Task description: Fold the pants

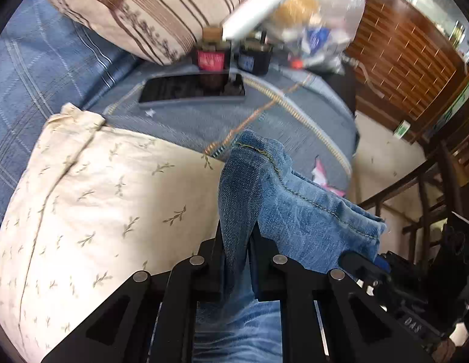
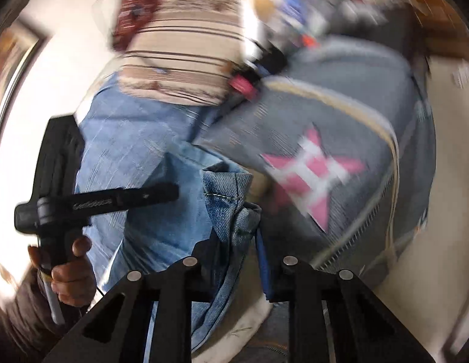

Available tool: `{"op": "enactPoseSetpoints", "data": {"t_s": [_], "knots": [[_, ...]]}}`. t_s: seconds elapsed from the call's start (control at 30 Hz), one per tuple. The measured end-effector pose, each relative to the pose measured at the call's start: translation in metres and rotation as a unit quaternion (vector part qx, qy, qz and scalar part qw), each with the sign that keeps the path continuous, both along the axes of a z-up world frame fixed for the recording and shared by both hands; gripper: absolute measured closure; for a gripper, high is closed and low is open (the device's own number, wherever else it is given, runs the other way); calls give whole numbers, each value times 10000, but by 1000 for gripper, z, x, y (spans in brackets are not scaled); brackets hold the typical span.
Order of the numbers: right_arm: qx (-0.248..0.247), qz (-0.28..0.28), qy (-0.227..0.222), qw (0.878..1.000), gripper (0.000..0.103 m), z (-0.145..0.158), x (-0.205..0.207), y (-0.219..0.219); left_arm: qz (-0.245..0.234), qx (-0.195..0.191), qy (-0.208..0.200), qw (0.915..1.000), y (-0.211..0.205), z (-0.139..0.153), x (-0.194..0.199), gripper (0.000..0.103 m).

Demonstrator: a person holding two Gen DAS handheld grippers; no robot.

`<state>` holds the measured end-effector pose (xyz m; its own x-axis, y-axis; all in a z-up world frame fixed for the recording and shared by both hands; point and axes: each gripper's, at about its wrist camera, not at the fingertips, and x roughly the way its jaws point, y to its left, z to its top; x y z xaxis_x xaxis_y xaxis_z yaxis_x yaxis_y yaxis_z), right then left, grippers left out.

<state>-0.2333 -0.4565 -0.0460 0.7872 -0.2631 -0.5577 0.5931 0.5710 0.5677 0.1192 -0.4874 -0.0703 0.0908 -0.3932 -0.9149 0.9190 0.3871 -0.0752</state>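
Note:
The pants are light blue jeans [image 1: 295, 208] with yellow stitching. My left gripper [image 1: 237, 236] is shut on a hem end of the jeans, which stands up between its fingers above a cream pillow. In the blurred right wrist view, my right gripper [image 2: 234, 239] is shut on another hem edge of the jeans [image 2: 225, 193], and the denim hangs down between its fingers. The left gripper's body [image 2: 61, 199], held by a hand, shows at the left of that view. The right gripper's body [image 1: 370, 269] shows at the lower right of the left wrist view.
A cream leaf-print pillow [image 1: 92, 211] lies below the left gripper on a bed with a blue checked sheet [image 1: 37, 69]. A grey blanket with a pink star [image 2: 316, 175] covers the bed's end. A black phone [image 1: 192, 90], small jars, a striped pillow [image 1: 149, 9] and a plastic bag lie beyond.

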Motion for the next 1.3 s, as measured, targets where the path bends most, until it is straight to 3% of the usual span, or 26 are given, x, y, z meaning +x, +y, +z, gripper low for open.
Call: {"op": "enactPoseSetpoints", "data": {"t_s": [0.07, 0.23, 0.43, 0.57, 0.67, 0.83, 1.0, 1.1, 1.13, 1.17, 1.2, 1.3], "knots": [[-344, 180, 42, 9992, 83, 16, 5, 16, 112, -163, 35, 9998, 17, 17, -2, 92], [-565, 679, 105, 9960, 83, 26, 25, 52, 514, -227, -28, 9984, 65, 41, 8, 91], [-543, 1592, 198, 9855, 84, 19, 62, 107, 1382, 60, 177, 9902, 142, 45, 32, 91], [-146, 1991, 379, 9791, 80, 0, 82, 132, 1693, 238, 330, 9847, 171, 37, 39, 91], [48, 1586, 269, 9870, 79, -1, 67, 117, 1788, 93, 454, 9828, 180, 42, 35, 90], [716, 599, -207, 9954, 35, -4, 24, 55, 1480, 4, 201, 9888, 170, 55, 25, 90], [981, 834, -567, 9900, 35, -10, 47, 17, 1325, 127, 67, 9911, 160, 59, 20, 90], [994, 1202, -253, 9874, 35, -25, 88, 12, 1347, 222, 79, 9906, 152, 55, 27, 89], [999, 1327, -134, 9860, 43, -29, 97, 12, 1371, 258, 85, 9902, 150, 55, 30, 89], [1015, 1502, 18, 9834, 57, -35, 110, 14, 1379, 275, 95, 9900, 147, 54, 33, 89], [1018, 1647, 61, 9811, 101, -39, 118, 18, 1386, 276, 109, 9899, 143, 54, 35, 89], [829, 1359, -92, 9872, 100, -32, 100, 20, 1269, 193, 161, 9916, 127, 58, 35, 88]]}}
